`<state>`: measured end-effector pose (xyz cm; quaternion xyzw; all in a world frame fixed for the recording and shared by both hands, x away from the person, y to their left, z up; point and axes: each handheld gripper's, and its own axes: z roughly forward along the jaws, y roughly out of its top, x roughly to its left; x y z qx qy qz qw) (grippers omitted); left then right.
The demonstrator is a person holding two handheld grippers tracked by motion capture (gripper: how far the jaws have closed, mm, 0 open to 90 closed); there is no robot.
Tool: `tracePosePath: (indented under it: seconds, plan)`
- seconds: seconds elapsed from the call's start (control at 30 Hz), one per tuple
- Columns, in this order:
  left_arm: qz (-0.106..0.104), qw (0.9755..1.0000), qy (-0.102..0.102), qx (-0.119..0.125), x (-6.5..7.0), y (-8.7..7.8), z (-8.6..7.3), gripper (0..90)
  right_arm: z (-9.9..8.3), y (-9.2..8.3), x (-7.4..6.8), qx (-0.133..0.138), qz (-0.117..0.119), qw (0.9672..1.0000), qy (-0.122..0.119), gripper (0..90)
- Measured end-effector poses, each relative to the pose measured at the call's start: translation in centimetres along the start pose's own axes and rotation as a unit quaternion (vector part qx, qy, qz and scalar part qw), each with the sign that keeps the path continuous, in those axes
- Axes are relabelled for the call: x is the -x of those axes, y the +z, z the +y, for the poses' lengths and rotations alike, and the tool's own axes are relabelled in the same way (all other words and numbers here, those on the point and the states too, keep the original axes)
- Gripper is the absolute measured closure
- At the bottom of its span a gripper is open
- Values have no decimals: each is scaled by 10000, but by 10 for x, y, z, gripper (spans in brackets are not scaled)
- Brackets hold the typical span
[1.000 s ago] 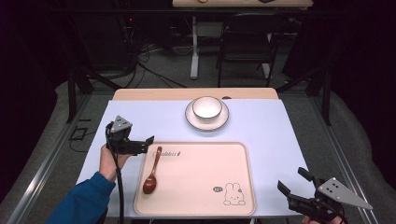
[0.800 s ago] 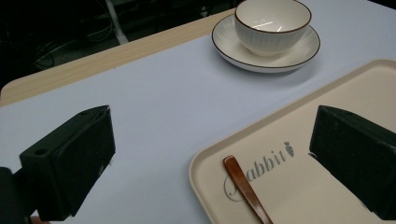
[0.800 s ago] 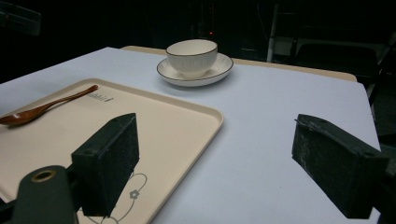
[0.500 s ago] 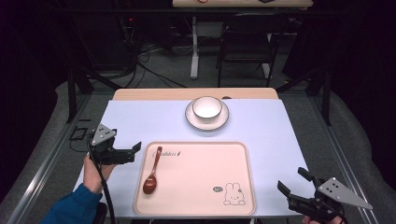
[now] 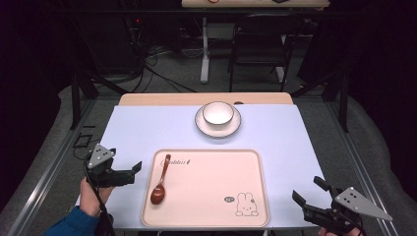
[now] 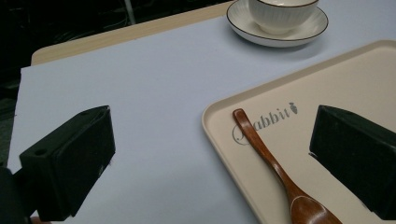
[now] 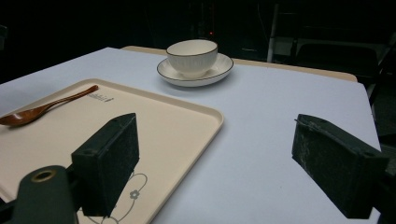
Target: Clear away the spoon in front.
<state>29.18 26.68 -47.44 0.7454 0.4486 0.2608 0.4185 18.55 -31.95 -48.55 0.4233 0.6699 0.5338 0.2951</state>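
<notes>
A: Where's the spoon?

B: The wooden spoon [image 5: 160, 180] lies on the beige tray [image 5: 206, 223], along its left side; the bowl end sits nearest the person, the handle runs away toward the printed lettering; in the left gripper view the handle crosses that lettering.

A: And the left gripper?

B: The left gripper [image 5: 129, 173] is just beside the tray's left edge, over the pale blue surface [image 5: 147, 128]; a hand [image 5: 92, 196] holds it, a blue sleeve below; its jaws are spread wide with nothing between them; in the left gripper view the spoon shows between the two jaws, apart from both.

A: The right one?

B: The right gripper [image 5: 310, 192] is near the surface's front right corner, well apart from the spoon; its jaws are spread too and pinch nothing; a grey three-cornered plate sits on top of it.

A: Anything else on the surface?

B: A white bowl [image 5: 218, 113] stands upright on a white saucer [image 5: 218, 126], beyond the tray's far edge, near the middle; both have a dark rim; a small rabbit drawing [image 5: 244, 205] marks the tray's near right corner.
</notes>
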Motion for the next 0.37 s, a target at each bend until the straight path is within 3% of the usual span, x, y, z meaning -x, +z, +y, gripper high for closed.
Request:
tracePosePath:
  seconds: [0.2, 0.37]
  plan:
    - [75, 9999, -68, 106, -1, -1, -7, 2, 0, 0, 0, -3, -4, 10000, 4, 140]
    - [177, 9998, -61, 52, -3, 3, -9, 2, 0, 0, 1, 2, -15, 10000, 33, 140]
